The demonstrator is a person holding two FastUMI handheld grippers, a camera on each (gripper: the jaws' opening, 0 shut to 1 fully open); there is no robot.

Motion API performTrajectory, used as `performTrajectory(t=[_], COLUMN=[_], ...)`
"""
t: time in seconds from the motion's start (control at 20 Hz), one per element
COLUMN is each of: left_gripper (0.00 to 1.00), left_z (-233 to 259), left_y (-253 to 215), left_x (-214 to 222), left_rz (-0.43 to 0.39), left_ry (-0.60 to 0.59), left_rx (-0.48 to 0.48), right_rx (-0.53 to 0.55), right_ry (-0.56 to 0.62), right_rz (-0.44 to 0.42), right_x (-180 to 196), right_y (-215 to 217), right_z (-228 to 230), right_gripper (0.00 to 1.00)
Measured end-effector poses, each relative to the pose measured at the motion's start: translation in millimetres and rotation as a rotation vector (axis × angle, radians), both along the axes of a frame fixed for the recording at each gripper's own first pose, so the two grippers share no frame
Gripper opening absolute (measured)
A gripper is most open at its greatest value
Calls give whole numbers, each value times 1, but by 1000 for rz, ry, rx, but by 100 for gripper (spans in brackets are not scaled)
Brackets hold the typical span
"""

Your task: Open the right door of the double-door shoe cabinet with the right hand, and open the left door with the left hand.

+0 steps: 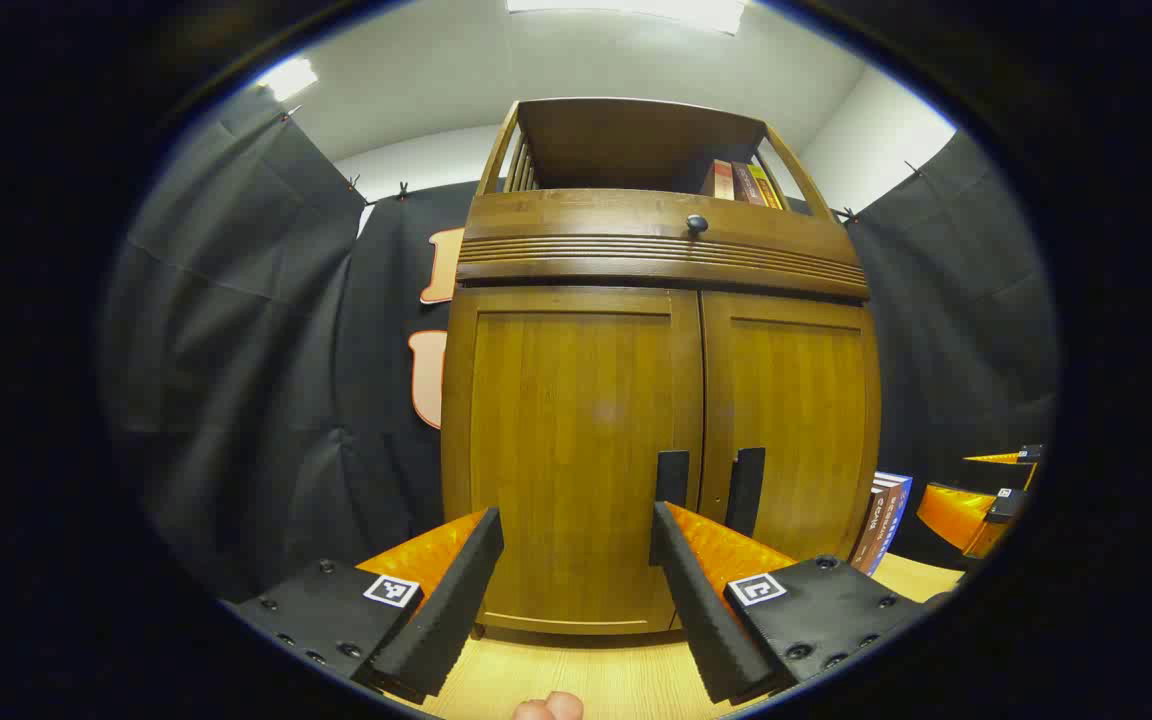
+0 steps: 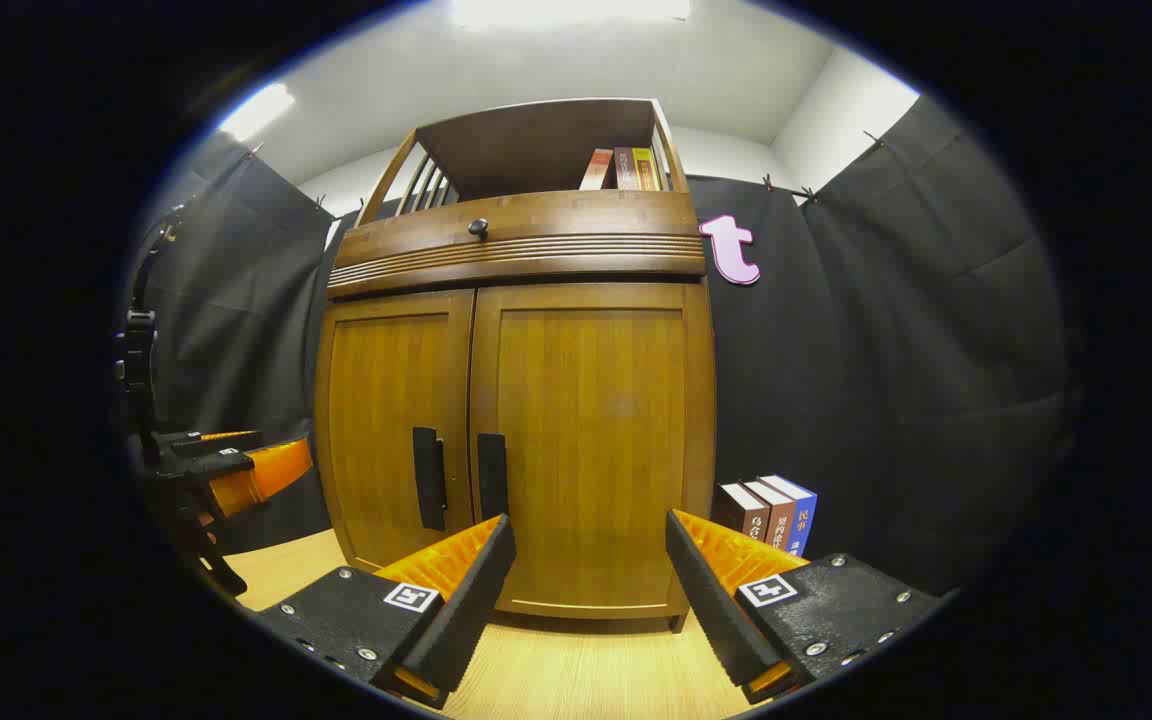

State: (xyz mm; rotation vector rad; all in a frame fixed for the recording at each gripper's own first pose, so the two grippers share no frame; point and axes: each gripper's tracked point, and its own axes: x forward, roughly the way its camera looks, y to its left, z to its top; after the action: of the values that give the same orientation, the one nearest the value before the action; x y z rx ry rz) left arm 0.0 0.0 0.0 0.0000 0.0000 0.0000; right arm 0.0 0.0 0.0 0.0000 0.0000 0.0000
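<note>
A brown wooden double-door cabinet (image 1: 656,400) (image 2: 516,400) stands before both grippers, both doors closed. Two dark vertical handles flank the centre seam: the left door handle (image 1: 671,478) (image 2: 427,478) and the right door handle (image 1: 744,490) (image 2: 492,476). My left gripper (image 1: 576,540) is open and empty, facing the left door (image 1: 571,450), short of it. Also open and empty, my right gripper (image 2: 591,545) faces the right door (image 2: 591,430). The left gripper appears again at the left edge of the right gripper view (image 2: 236,470); the right one shows at the far right of the left gripper view (image 1: 976,500).
A drawer front with a small dark knob (image 1: 697,223) (image 2: 478,228) runs above the doors. Books (image 1: 741,182) (image 2: 621,168) stand on the open top shelf. More books (image 2: 771,512) (image 1: 881,520) stand on the light wooden table (image 2: 576,670) right of the cabinet.
</note>
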Motion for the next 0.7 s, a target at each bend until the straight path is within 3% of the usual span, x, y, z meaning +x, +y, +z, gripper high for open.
performTrajectory(t=[0.1, 0.15, 0.2, 0.3, 0.35, 0.4, 0.5, 0.55, 0.6, 0.7], left_gripper=[94, 94, 94, 94, 94, 96, 95, 95, 95, 97], left_z=[0, 1, 0, 0, 1, 0, -1, -1, -2, -4], left_y=[1, 2, 4, 4, 4, 4, 5, 5, 3, 5], left_x=[0, -2, -4, -7, -9, -10, -11, -11, -11, -9], left_rz=[2, 7, 11, 11, 12, 14, 25, 24, 19, 24], left_ry=[4, 8, 9, 10, 12, 15, 19, 18, 18, 19], left_rx=[4, 7, 7, -1, -5, -6, -4, -9, -15, -12], right_rx=[2, 2, 0, -7, -9, -8, -8, -12, -16, -16], right_ry=[-9, -7, -3, 1, 4, 7, 13, 16, 18, 24], right_rz=[-1, -2, -3, -7, -7, -4, 2, 6, 11, 17], right_x=[-2, -3, -4, -5, -7, -8, -10, -9, -9, -8], right_y=[-1, -2, -2, -3, -3, -3, -2, -2, -2, -2], right_z=[3, 2, 0, -3, -4, -5, -7, -6, -6, -7], right_gripper=[93, 84, 100, 100, 93, 100, 100, 84, 93, 93])
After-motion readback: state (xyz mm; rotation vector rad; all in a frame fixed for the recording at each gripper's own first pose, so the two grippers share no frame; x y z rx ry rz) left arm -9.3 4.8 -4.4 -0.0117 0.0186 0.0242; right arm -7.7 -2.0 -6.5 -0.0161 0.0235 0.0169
